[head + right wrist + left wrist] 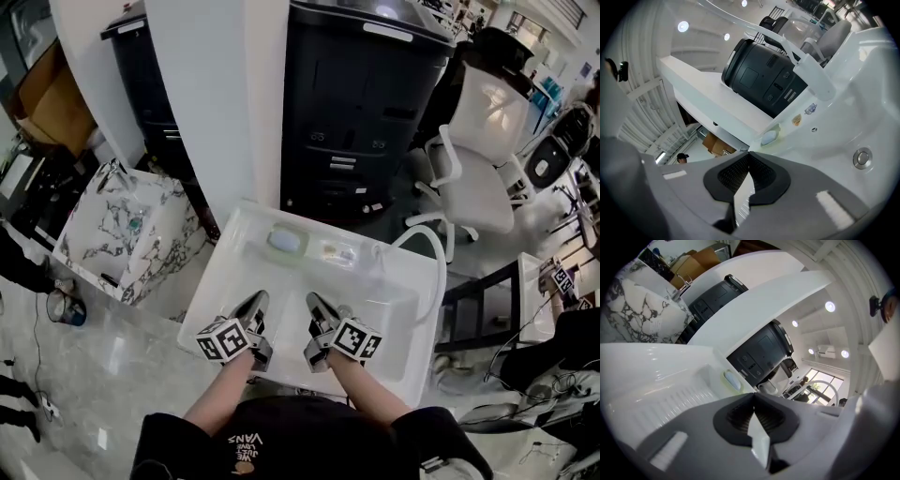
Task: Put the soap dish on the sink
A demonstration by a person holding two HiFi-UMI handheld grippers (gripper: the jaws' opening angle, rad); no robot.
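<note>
Soap dish (284, 242) sits on the back edge of the white sink (214, 279).
I hold my left gripper (259, 299) and right gripper (311, 299) side by side over the near rim, almost level, jaws shut tight on nothing. Behind the sink I see a black cabinet (366, 103), a marble basin (108, 225) and a white chair (480, 159).

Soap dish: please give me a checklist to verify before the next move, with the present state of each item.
1. Soap dish rests on the back ledge of the sink: ok.
2. Soap lies inside the dish: ok.
3. Left gripper has its jaws together, with nothing between them: ok.
4. Right gripper has its jaws together, with nothing between them: ok.
5. Both grippers are apart from the dish, over the sink's front: ok.
6. Dish sits flat and steady on the ledge: cannot tell.
</note>
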